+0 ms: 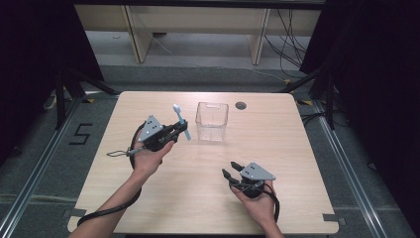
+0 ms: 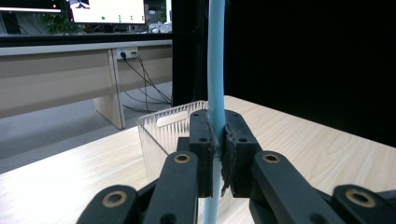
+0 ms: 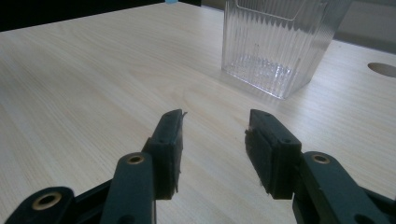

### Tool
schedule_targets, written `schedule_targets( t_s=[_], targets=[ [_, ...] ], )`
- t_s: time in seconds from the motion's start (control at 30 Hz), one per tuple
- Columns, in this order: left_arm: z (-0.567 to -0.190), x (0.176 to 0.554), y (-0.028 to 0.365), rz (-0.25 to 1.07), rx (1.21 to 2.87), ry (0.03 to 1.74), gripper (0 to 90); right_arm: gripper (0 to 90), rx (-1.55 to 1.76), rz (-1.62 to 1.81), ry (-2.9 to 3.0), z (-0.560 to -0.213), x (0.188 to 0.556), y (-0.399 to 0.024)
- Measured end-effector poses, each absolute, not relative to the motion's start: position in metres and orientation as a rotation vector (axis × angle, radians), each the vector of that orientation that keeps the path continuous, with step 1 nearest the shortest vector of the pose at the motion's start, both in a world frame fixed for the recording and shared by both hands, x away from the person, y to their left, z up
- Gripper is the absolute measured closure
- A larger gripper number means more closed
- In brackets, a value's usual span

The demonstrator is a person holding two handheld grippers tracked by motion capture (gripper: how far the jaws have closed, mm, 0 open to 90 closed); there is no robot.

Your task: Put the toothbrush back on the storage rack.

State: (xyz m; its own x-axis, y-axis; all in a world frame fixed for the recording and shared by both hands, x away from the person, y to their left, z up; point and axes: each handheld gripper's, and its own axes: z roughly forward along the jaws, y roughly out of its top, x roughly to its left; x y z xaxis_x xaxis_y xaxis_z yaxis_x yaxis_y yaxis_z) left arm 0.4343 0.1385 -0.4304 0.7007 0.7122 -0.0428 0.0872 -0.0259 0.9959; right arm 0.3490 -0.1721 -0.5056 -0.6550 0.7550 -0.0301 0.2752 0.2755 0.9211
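While the left gripper [image 1: 182,130] is raised beside the container, its two black jaws are pressed together on the smooth, pale-blue handle of a toothbrush [image 1: 180,122], which stands roughly upright with its brush head uppermost. In the left gripper view the slender handle [image 2: 216,70] runs between the jaws' rubbery, frayed-edged pads. Just beyond it stands the clear plastic container [image 1: 212,121], a square, ribbed-walled box with a slot handle near its rim, resting on the table [image 1: 277,144] of pale wood-grain laminate. The right gripper [image 1: 229,169] lies low over the near right part of the table, its jaws parted with bare tabletop between them, well apart from the container [image 3: 280,42].
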Motion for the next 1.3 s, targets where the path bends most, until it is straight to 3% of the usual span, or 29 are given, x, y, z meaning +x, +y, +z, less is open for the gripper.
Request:
schedule_targets(
  t_s=[1.3],
  targets=[
    [-0.421,0.466,0.113,0.618,1.452,0.628,82.6,56.1,0.945,1.368,2.061,-0.507,0.348,-0.177]
  ],
)
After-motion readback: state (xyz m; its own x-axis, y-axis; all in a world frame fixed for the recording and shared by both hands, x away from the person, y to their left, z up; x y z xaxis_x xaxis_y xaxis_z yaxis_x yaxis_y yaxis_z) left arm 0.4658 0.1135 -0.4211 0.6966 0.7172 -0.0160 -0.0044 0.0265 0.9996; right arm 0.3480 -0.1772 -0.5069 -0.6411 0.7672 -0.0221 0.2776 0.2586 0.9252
